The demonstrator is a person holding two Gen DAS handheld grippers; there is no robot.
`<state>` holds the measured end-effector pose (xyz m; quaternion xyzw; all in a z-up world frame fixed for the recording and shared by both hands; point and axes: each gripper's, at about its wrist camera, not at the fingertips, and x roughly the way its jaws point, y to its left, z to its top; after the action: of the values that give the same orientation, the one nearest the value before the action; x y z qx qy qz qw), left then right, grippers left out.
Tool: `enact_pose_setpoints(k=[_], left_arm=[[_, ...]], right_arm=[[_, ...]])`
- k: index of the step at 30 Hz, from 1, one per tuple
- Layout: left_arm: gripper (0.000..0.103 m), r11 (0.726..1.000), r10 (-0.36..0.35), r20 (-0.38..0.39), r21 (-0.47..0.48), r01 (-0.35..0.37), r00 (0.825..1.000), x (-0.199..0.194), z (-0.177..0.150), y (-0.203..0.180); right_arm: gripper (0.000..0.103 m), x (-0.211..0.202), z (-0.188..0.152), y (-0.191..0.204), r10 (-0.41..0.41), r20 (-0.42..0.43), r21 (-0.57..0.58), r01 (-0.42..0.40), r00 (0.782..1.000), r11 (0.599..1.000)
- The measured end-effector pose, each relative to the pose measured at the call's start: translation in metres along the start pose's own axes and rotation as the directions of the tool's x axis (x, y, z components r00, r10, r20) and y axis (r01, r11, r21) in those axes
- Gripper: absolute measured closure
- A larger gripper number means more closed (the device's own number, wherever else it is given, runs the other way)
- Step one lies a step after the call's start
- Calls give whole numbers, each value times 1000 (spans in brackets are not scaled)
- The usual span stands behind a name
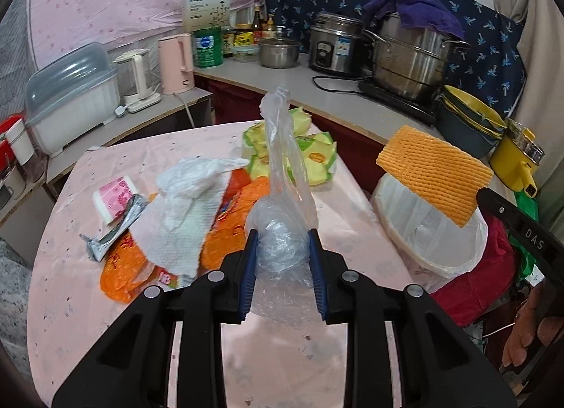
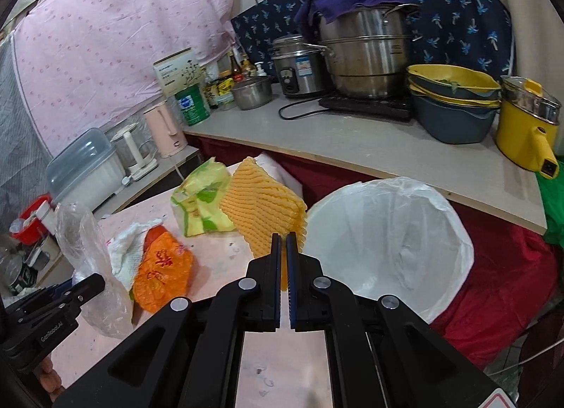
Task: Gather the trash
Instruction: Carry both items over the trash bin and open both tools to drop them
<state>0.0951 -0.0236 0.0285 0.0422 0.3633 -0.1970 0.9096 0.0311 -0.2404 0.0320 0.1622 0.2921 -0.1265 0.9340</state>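
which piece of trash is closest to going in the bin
The orange foam net, pinched in the right tongs at the lined bin's rim. The clear plastic bag in the left tongs is over the table.

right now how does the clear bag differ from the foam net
The clear bag is see-through, crumpled film in the left gripper, above the table. The foam net is opaque orange ribbed mesh in the right gripper, beside the lined bin. Both are held off the table.
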Motion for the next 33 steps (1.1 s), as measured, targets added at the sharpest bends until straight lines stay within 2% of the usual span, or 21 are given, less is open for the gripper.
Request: enact_pose_setpoints(k=[8,16,21,25,30,33], left_arm=[[76,984,-146,-33,99,149,989,39,25,-80],[76,942,-276,-102,171,290,956,83,37,-141],[76,921,-323,-137,182,345,936,106,42,-165],[73,912,-341,-155,184,366,927,122,46,-174],[52,923,-324,-153,165,347,934,134,51,-175],[50,926,-322,-150,156,344,935,135,52,-172]], right_arm=[[99,4,0,-61,-114,-8,80,114,993,990],[99,17,-6,-96,-179,-41,129,183,983,975],[99,26,-8,-111,-198,-59,157,205,979,966],[98,33,-8,-116,-198,-72,167,207,978,964],[96,38,-8,-117,-189,-72,180,199,979,963],[89,37,-7,-115,-186,-69,183,196,980,963]])
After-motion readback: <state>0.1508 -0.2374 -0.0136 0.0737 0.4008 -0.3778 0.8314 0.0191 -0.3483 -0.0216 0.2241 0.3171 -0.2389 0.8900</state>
